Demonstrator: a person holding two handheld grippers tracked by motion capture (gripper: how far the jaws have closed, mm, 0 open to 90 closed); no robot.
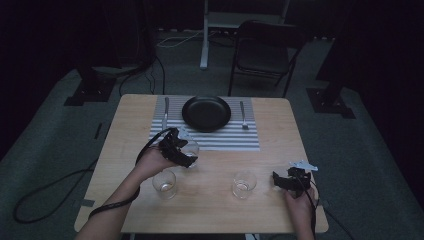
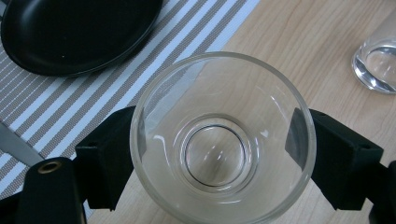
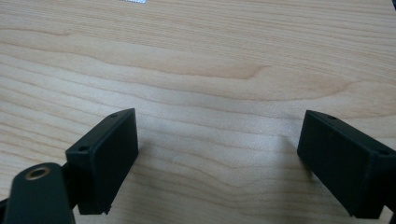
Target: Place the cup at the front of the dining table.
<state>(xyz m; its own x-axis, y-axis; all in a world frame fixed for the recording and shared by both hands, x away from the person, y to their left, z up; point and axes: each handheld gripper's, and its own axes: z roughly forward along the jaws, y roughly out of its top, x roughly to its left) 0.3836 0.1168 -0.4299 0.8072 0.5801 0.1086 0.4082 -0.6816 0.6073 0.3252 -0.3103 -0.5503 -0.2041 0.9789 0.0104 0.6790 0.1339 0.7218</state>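
Note:
A clear empty glass [image 2: 219, 140] stands upright on the wooden table [image 2: 299, 42] at the near edge of a striped placemat [image 2: 154, 60]. My left gripper [image 2: 219, 147] is shut on the glass, one black jaw pressed to each side. In the high view the left gripper [image 1: 186, 150] and the held glass [image 1: 192, 148] sit just in front of the black plate [image 1: 206, 112]. My right gripper [image 1: 280, 181] rests low at the table's front right. Its jaws [image 3: 219, 154] stand wide open over bare wood with nothing between them.
Two more clear glasses stand near the front edge, one [image 1: 164, 183] by my left forearm, the other [image 1: 244, 184] left of the right gripper. A knife [image 1: 165, 112] lies left of the plate and a fork [image 1: 243, 115] right of it. A folding chair [image 1: 265, 50] stands beyond the table.

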